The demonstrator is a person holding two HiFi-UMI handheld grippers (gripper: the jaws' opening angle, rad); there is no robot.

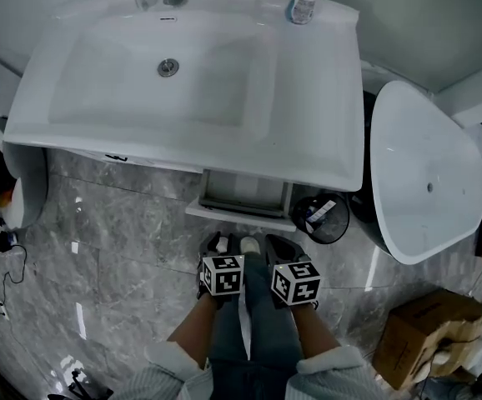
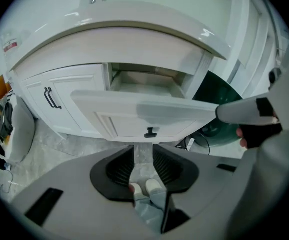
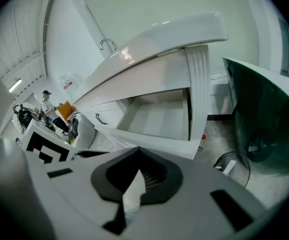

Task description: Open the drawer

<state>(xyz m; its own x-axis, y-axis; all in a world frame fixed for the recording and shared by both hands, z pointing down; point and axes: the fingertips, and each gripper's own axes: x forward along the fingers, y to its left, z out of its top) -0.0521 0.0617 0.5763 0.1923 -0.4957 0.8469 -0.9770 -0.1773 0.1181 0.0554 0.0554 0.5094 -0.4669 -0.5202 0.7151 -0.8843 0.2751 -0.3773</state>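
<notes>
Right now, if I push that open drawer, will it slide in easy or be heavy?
The drawer looks empty inside, so it is probably light. Its front is a stiff-looking panel, unlikely to bend. It sits pulled straight out under the sink, so a push would likely slide it back in.

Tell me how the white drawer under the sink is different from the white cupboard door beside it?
The white panelled drawer is pulled out, so its inside shows; the white cupboard door is shut. The drawer has a small black knob; the door has a long black bar handle. Both are white with a framed panel and sit under the same white sink.
</notes>
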